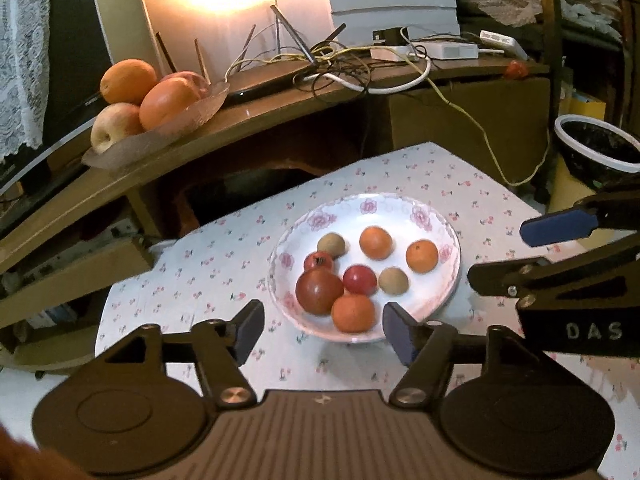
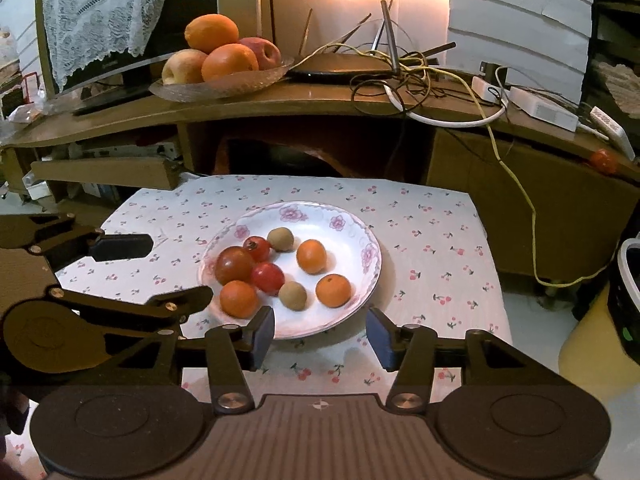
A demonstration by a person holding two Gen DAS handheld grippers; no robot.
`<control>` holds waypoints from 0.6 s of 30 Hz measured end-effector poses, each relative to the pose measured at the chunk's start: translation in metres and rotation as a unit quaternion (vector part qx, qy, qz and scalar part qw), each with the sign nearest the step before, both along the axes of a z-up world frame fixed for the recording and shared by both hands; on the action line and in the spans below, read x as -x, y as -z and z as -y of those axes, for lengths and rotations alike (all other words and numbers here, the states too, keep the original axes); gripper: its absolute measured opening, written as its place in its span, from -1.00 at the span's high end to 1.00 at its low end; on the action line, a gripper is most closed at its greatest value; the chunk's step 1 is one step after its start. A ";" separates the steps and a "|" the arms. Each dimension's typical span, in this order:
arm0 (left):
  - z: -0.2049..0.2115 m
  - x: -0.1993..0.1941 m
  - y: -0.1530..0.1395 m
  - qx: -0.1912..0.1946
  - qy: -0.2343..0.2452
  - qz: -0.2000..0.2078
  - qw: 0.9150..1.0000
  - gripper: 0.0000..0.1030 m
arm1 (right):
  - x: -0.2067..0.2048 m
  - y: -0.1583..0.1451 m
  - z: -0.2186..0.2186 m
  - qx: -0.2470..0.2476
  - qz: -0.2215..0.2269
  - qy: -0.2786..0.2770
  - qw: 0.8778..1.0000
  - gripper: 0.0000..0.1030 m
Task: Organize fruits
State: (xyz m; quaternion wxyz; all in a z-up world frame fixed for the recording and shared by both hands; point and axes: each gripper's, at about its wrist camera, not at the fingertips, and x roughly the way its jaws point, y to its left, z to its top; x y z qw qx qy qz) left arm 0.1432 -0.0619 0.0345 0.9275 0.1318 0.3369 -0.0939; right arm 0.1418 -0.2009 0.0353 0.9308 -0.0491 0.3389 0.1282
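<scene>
A lived-in home room is shown, most likely a living room. A low surface (image 2: 440, 216) is covered with a cherry-printed cloth, and a flowered plate (image 2: 352, 224) of small fruit has been set on it. Behind it a wooden TV stand (image 2: 280, 100) is seen, on which a television (image 2: 120, 64) draped with a lace cover (image 2: 100, 8) stands, beside a glass dish (image 2: 224, 84) of oranges and apples, a router (image 2: 340, 66) and tangled cables (image 2: 420, 80). Warm lamplight is cast on the wall.
</scene>
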 end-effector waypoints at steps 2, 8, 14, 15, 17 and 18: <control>-0.001 0.007 0.002 -0.003 -0.005 -0.002 1.000 -0.42 | 0.008 -0.001 0.000 -0.001 0.001 0.000 1.000 -0.03; -0.007 0.027 0.008 -0.001 -0.018 -0.014 1.000 -0.61 | 0.025 0.001 -0.001 0.004 -0.006 0.002 1.000 -0.05; -0.007 0.047 0.012 -0.026 -0.034 -0.012 0.999 -0.82 | 0.043 0.006 -0.002 0.010 -0.019 0.007 1.000 -0.08; -0.006 0.050 0.012 -0.034 -0.037 -0.010 0.999 -0.86 | 0.047 0.007 -0.002 0.012 -0.021 0.007 1.000 -0.08; -0.004 0.056 0.013 -0.051 -0.041 -0.005 0.998 -0.91 | 0.054 0.010 -0.002 0.014 -0.025 0.009 1.000 -0.08; -0.003 0.059 0.013 -0.055 -0.040 -0.004 0.998 -0.91 | 0.058 0.011 -0.002 0.015 -0.027 0.010 0.999 -0.09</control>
